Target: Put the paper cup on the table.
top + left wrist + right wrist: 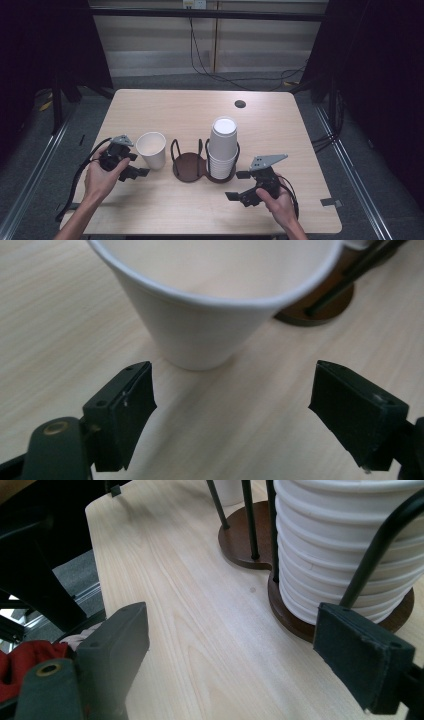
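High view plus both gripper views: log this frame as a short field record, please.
surface: wooden table
single cup: white paper cup, upright, open end up, beside the holder
holder: dark two-ring cup holder; near ring empty
stack: white cup stack, inverted, in the far ring
left hand-held gripper: jaws open, cup just ahead, not touched
right hand-held gripper: jaws open, nothing between them

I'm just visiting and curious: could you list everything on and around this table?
single paper cup: one, white, upright on the table, left of the holder.
stack of paper cups: one stack, white, upside down in the holder's right ring.
cup holder: one, dark brown base with black wire rings, table centre; left ring empty.
table: one, light wood, dark round hole near the far edge.
cables: black, on the floor beyond.
left gripper: black, fingers open, beside the single cup.
right gripper: black, fingers open, near the stack.
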Motion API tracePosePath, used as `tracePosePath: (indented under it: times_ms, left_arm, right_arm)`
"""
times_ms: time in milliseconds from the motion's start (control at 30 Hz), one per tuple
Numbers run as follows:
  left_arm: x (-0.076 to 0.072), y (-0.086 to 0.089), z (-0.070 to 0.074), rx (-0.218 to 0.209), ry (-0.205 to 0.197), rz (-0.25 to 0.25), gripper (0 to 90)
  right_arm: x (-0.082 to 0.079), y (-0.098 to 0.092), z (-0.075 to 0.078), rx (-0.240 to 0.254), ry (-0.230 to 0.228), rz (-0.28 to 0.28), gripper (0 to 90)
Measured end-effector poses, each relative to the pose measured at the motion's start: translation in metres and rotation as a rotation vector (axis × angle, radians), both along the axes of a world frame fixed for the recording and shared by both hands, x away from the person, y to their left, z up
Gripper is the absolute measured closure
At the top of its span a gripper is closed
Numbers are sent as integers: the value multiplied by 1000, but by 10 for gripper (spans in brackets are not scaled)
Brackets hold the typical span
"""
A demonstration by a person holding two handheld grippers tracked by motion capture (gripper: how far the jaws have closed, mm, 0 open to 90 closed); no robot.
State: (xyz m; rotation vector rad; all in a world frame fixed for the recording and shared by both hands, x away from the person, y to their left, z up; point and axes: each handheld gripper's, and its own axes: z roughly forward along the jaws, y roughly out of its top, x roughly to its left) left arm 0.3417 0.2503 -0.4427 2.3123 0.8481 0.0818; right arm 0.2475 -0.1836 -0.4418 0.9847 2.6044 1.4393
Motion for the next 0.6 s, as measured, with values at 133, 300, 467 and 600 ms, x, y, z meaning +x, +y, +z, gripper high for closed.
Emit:
tracePosePath:
  times_ms: [133,300,467,600]
  left_arm:
    - [-10,-2,0,-32,-26,-13,196]
    - [-27,0,4,-114,-71,4,209]
    - [-39,2,6,-116,-123,5,210]
    - [-51,2,7,-158,-154,1,210]
  right_arm:
    - [0,1,0,-1,0,0,148]
    - [-1,-1,1,6,-6,-5,148]
    - [-1,-2,1,8,-7,-12,148]
    - [-1,-2,2,11,-8,-14,148]
